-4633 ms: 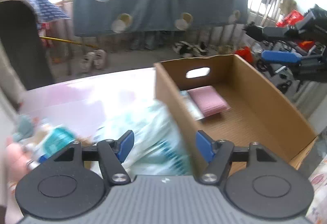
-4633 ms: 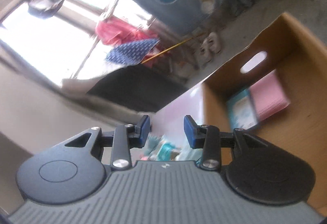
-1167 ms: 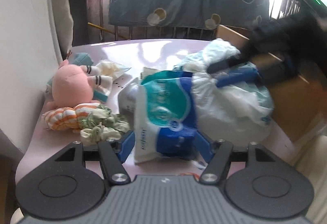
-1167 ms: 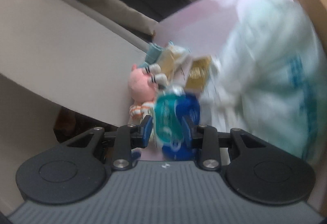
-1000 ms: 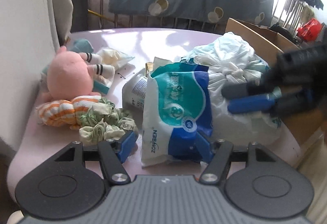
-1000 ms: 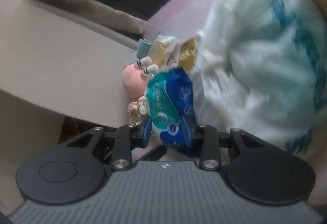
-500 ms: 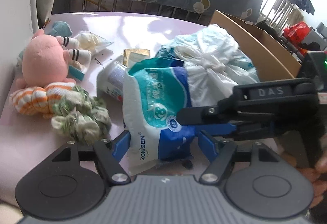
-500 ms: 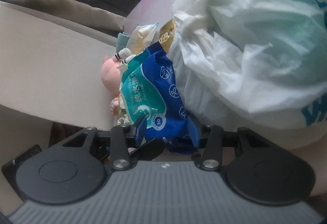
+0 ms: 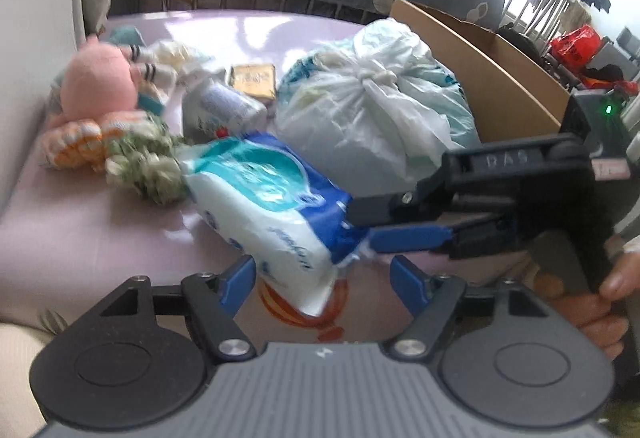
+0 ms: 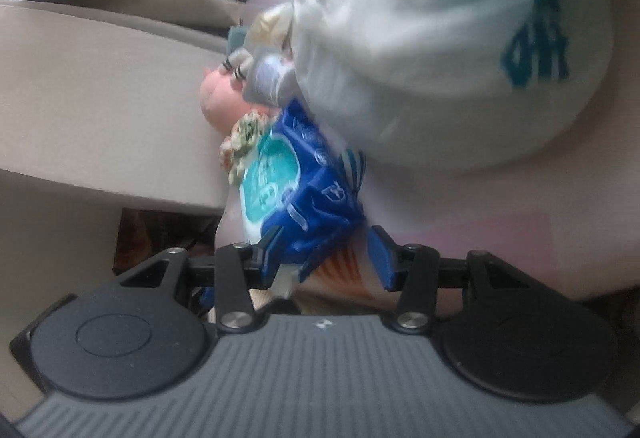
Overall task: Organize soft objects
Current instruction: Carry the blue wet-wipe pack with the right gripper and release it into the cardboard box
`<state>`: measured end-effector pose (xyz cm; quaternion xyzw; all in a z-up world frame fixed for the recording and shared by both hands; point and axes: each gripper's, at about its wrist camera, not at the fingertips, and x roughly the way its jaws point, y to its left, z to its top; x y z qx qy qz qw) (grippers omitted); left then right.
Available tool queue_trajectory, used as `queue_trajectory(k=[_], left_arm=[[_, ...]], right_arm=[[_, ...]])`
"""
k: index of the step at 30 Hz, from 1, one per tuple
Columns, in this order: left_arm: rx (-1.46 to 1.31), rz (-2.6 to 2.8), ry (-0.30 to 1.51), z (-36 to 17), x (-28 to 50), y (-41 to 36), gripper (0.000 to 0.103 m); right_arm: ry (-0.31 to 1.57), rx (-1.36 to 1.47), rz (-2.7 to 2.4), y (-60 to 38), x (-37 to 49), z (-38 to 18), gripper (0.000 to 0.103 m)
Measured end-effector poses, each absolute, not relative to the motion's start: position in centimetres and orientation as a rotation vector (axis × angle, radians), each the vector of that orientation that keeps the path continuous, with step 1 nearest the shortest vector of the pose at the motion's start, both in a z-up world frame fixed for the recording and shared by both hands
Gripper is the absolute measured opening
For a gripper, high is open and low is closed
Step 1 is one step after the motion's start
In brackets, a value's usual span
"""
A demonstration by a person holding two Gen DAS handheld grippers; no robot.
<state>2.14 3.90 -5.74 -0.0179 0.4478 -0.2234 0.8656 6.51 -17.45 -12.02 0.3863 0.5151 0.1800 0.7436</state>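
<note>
A blue, teal and white pack of wipes (image 9: 272,206) lay tilted on a pale pink table (image 9: 80,238), its near end raised toward the camera. The left gripper (image 9: 322,280) sat low in front of the pack with its blue fingers spread wide, one on each side of the pack's near corner, not pressing it. The right gripper (image 9: 360,234) reached in from the right side, held by a bare hand (image 9: 592,302), and its tips met the blue end of the pack; in the right wrist view that gripper (image 10: 326,258) had its fingers apart with the pack's blue end (image 10: 316,198) between them, one finger touching it and the other clear of it. Just behind the pack stood a knotted white plastic bag (image 9: 372,110), stuffed full. Left of the pack lay a crumpled green and cream cloth (image 9: 144,166), an orange striped cloth (image 9: 72,146) and a pink plush toy (image 9: 100,86) by the wall. A small gold packet (image 9: 254,78) and a white bottle (image 9: 224,110) on its side lay behind them. An open cardboard box (image 9: 480,70) stood at the table's right edge, beyond the bag
</note>
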Motion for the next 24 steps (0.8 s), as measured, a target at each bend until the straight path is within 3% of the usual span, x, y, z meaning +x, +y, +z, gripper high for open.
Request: queue_trajectory(k=[6, 13, 24], left_arm=[[-0.048, -0.425, 0.96, -6.3, 4.5, 4.7, 0.078], [-0.11, -0.427, 0.978, -6.5, 5.2, 6.4, 0.079], [-0.137, -0.421, 1.005, -7.4, 7.6, 6.2, 0.075]], right_arm=[[1.058, 0.774, 0.354, -17.0, 8.3, -11.3, 0.047], [1.149, 0.869, 0.478, -15.5, 8.2, -12.6, 0.049], [1.128, 0.837, 0.387, -14.2, 11.0, -13.9, 0.045]])
